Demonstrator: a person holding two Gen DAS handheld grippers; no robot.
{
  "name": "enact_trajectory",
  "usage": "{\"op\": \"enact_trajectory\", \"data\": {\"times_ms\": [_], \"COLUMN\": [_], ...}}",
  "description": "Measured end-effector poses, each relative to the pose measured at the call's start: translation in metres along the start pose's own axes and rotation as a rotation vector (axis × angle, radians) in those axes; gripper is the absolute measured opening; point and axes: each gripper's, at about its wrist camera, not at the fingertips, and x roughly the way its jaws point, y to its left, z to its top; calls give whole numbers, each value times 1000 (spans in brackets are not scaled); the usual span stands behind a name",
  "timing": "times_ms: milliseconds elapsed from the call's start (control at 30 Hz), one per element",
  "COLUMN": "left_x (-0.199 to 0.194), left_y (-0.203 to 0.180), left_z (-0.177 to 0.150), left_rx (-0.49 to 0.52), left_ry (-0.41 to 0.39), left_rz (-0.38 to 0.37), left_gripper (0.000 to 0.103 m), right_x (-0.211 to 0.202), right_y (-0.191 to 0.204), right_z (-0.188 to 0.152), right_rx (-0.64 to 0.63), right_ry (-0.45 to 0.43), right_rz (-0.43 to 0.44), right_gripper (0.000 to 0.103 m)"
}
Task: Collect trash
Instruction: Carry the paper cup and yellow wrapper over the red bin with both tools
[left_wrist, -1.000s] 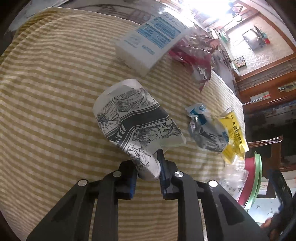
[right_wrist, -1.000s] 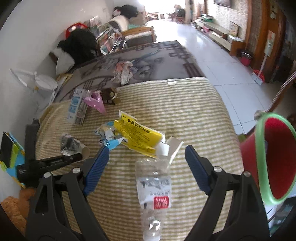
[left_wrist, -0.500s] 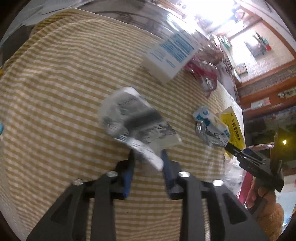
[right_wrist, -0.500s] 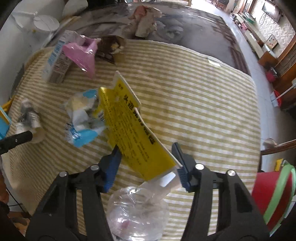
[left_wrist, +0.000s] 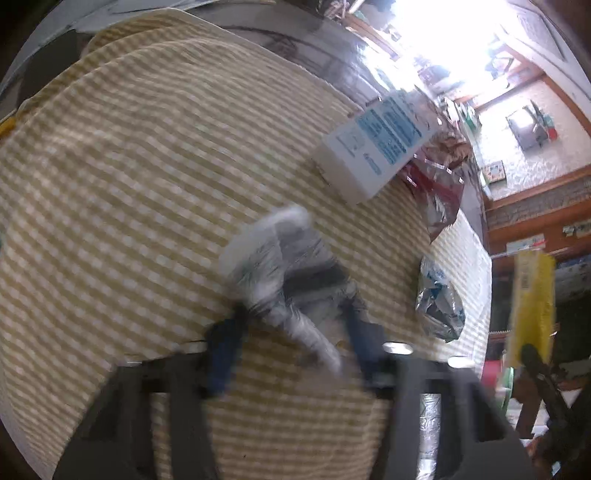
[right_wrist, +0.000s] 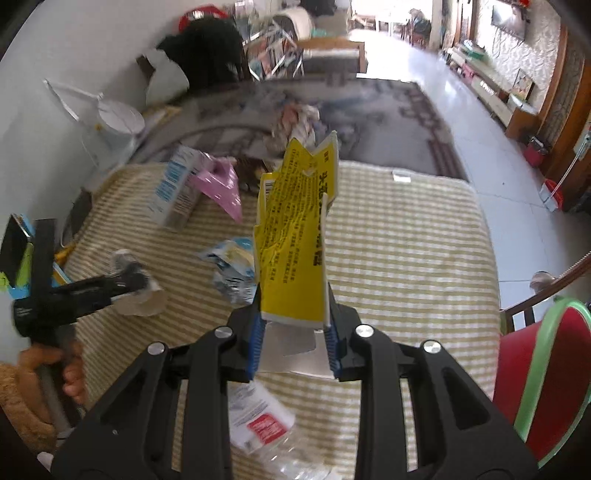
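A black-and-white printed paper cup (left_wrist: 280, 258) lies on the yellow striped cloth (left_wrist: 129, 184). My left gripper (left_wrist: 295, 325) has its jaws apart on either side of the cup's crushed end, and blur hides any contact. The right wrist view shows that left gripper (right_wrist: 125, 280) over the cup (right_wrist: 144, 299). My right gripper (right_wrist: 294, 314) is closing its jaws on a yellow packet (right_wrist: 295, 240), pads on both edges, and holds it upright above the cloth. The same yellow packet (left_wrist: 532, 288) hangs at the right of the left wrist view.
A blue-and-white carton (right_wrist: 173, 195), a pink wrapper (right_wrist: 221, 184) and a crumpled blue-silver wrapper (right_wrist: 232, 262) lie on the cloth. A clear plastic bottle (right_wrist: 266, 424) lies under my right gripper. A red bin with a green rim (right_wrist: 543, 380) stands past the cloth's right edge.
My right gripper closed on the yellow packet and lifted it upright off the cloth. My left gripper's jaws widened around the cup, which now sits farther in between them.
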Motion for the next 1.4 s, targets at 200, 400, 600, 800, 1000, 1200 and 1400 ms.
{"op": "enact_trajectory", "data": {"times_ms": [200, 400, 600, 800, 1000, 1200, 1400], "left_x": [1, -13, -38, -55, -63, -67, -73], "left_y": [-19, -48, -95, -138, -171, -202, -228], "left_z": [1, -9, -27, -45, -68, -94, -116], "left_rx": [66, 176, 301, 382, 436, 454, 470], "left_ry": [-11, -41, -117, -166, -210, -260, -304], "left_rz": [35, 76, 62, 25, 21, 9, 2], "left_gripper": [17, 17, 17, 17, 17, 17, 17], "right_x": [-25, -45, -67, -90, -108, -120, -132], "right_y": [9, 1, -22, -43, -65, -91, -111], "right_z": [-9, -26, -47, -58, -70, -75, -75], "right_rx": [36, 103, 158, 167, 154, 141, 110], "right_ry": [-78, -132, -172, -206, -225, -235, -259], "right_rz": [7, 0, -14, -24, -32, -27, -12], "right_gripper": [28, 28, 28, 28, 28, 28, 28]}}
